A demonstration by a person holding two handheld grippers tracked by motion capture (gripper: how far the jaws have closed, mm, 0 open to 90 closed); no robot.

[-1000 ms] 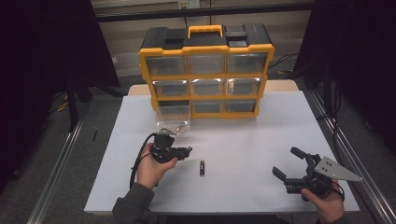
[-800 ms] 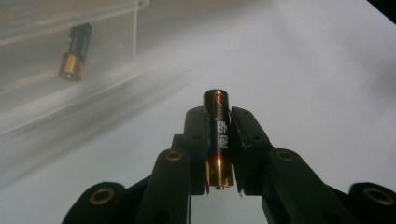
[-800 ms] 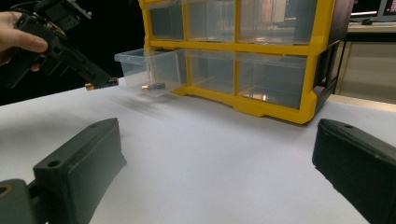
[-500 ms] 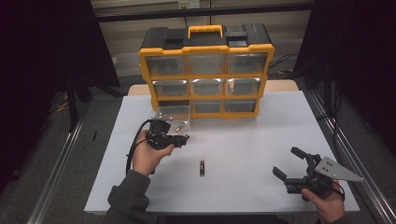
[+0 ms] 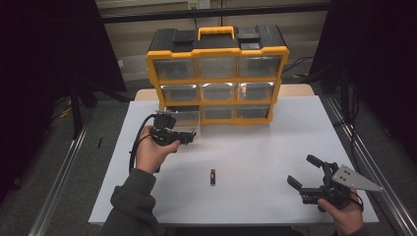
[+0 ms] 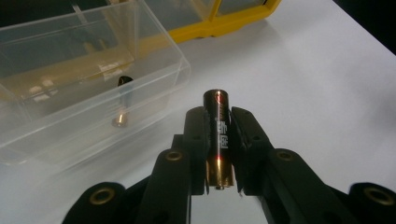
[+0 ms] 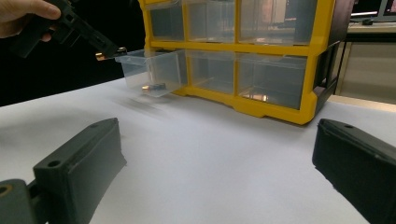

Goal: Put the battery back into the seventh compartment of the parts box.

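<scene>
A white table (image 5: pixel 275 147) stands on a grey floor (image 5: pixel 59 162), with metal rails (image 5: pixel 56 189) running along both its sides. Black curtains (image 5: pixel 44 59) hang to the left and right, leaving the room dim. Behind the table runs a pale wall (image 5: pixel 133 54), crossed by a dark horizontal bar (image 5: pixel 147 17). Cables (image 5: pixel 300 64) lie on the floor behind.
</scene>
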